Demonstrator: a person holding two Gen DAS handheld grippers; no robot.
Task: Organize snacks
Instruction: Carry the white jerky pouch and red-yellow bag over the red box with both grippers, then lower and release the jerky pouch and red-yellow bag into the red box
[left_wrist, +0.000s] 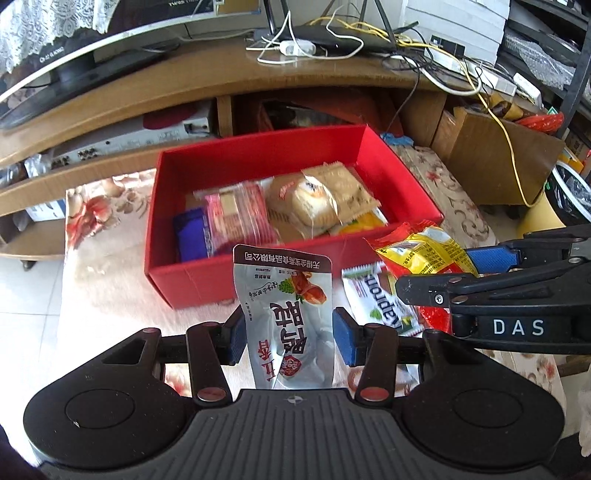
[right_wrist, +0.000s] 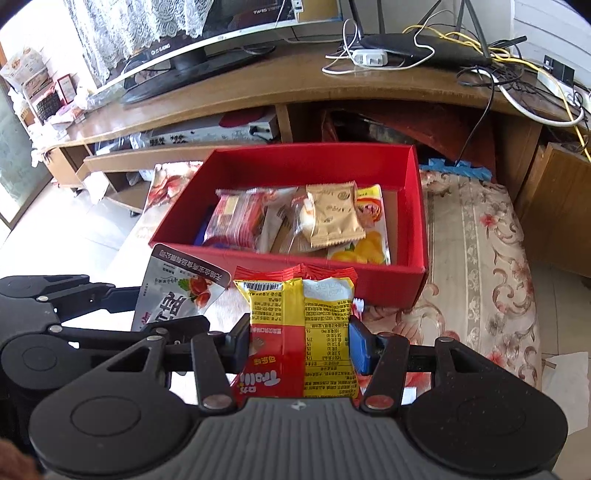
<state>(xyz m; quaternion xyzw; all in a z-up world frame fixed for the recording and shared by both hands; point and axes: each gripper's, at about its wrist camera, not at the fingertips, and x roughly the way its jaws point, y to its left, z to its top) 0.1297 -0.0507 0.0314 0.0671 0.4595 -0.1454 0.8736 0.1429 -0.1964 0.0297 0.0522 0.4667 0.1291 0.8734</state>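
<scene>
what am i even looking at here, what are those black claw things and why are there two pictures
The black claws are two hand-held grippers, one in each of a person's hands, each with its own fisheye camera looking along its fingers, hence two pictures.

The left-hand view shows the left gripper clamped on a silver snack pouch. The right-hand view shows the right gripper clamped on a red and yellow snack bag.

Ahead sits a red box on a floral cloth, already holding several wrapped snacks. A white and green packet lies on the cloth outside the box.
</scene>
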